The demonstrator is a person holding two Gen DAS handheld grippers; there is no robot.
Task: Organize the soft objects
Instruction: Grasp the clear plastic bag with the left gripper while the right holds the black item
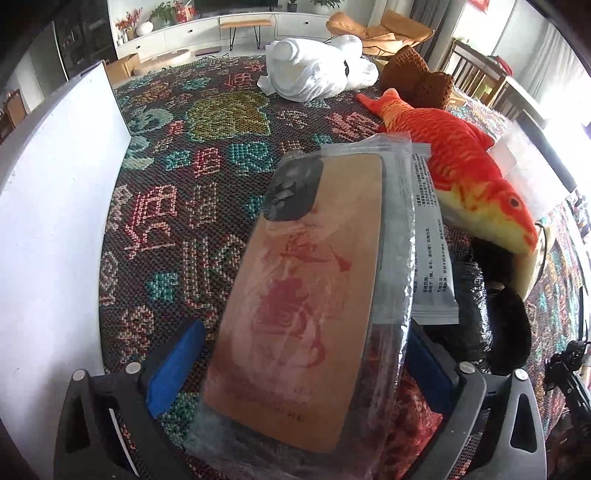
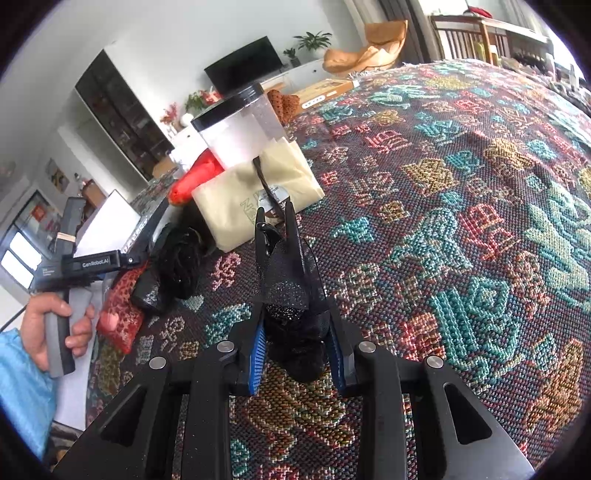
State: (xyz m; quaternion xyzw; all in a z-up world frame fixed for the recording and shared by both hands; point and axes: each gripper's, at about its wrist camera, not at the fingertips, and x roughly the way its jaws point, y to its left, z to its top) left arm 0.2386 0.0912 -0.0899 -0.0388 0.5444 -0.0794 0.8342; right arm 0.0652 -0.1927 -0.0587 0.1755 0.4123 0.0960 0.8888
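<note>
Pinched between the pressed-together blue pads of the right gripper point(image 2: 275, 212): one crumpled piece of black glittery mesh fabric point(image 2: 291, 280), bunched up off the cloth at the near middle of the right wrist view; one only.

Lying between the spread jaws of the left gripper point(image 1: 306, 328): one flat tan phone case with a red print, sealed in a clear and silver plastic sleeve point(image 1: 303, 280); left blue pad point(image 1: 173, 369) apart from it, cloth showing in the gap; right pad just at the sleeve's edge, not visibly pressing.

Beside it, one white printed sachet point(image 1: 432, 236); one orange-red plush fish with a yellow belly point(image 1: 461, 162); dark black bundles point(image 1: 476, 314) just below the fish's head, count unclear; farther back, one white bundled cloth point(image 1: 317, 70) and one brown crocheted piece point(image 1: 417, 74), near each other.

From the right wrist: one cream fabric bag point(image 2: 255, 195) with one clear cylindrical jar with a black lid point(image 2: 240, 125) behind it; one red netted pouch point(image 2: 122, 314); one hand point(image 2: 59, 328) with a blue sleeve point(image 2: 22, 387) gripping the left gripper's handle.

All spread on a woven cloth patterned in teal, pink and gold point(image 2: 443, 221); one white board point(image 1: 55, 221) standing at its left edge.

Beyond: one dark television point(image 2: 243, 64), a long white low cabinet point(image 1: 207, 26), one tan lounge chair point(image 1: 384, 29), potted plants, wooden chairs.
</note>
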